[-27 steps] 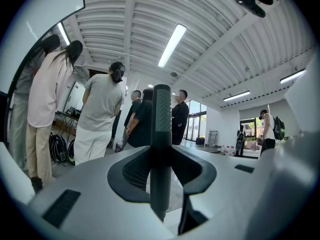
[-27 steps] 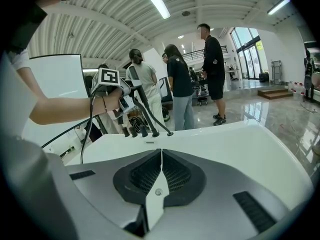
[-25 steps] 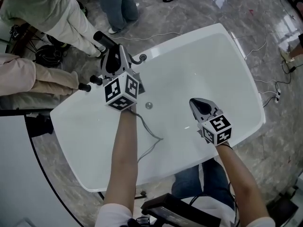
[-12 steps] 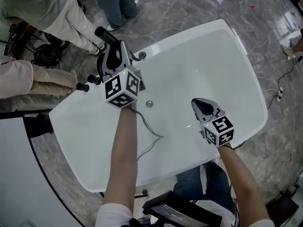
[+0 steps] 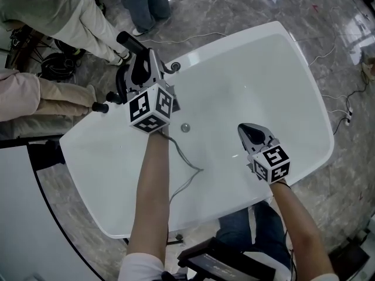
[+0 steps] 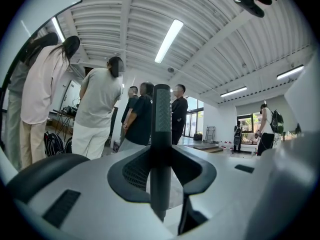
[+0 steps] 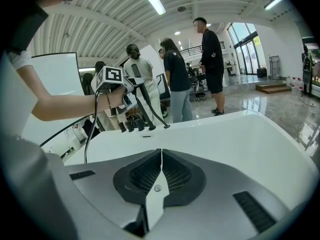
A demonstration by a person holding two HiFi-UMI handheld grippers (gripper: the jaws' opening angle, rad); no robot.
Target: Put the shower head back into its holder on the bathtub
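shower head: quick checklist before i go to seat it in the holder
1. Grip on shower head: ok, left gripper is shut on its handle.
2. Right gripper out of the way: ok, shut, empty, over the tub.
3. Hose free: ok, it trails loose into the tub.
4. Holder in sight: cannot tell, the left gripper covers that stretch of rim in the head view.
5. Room beside the rim: not ok, a person stands close to it.
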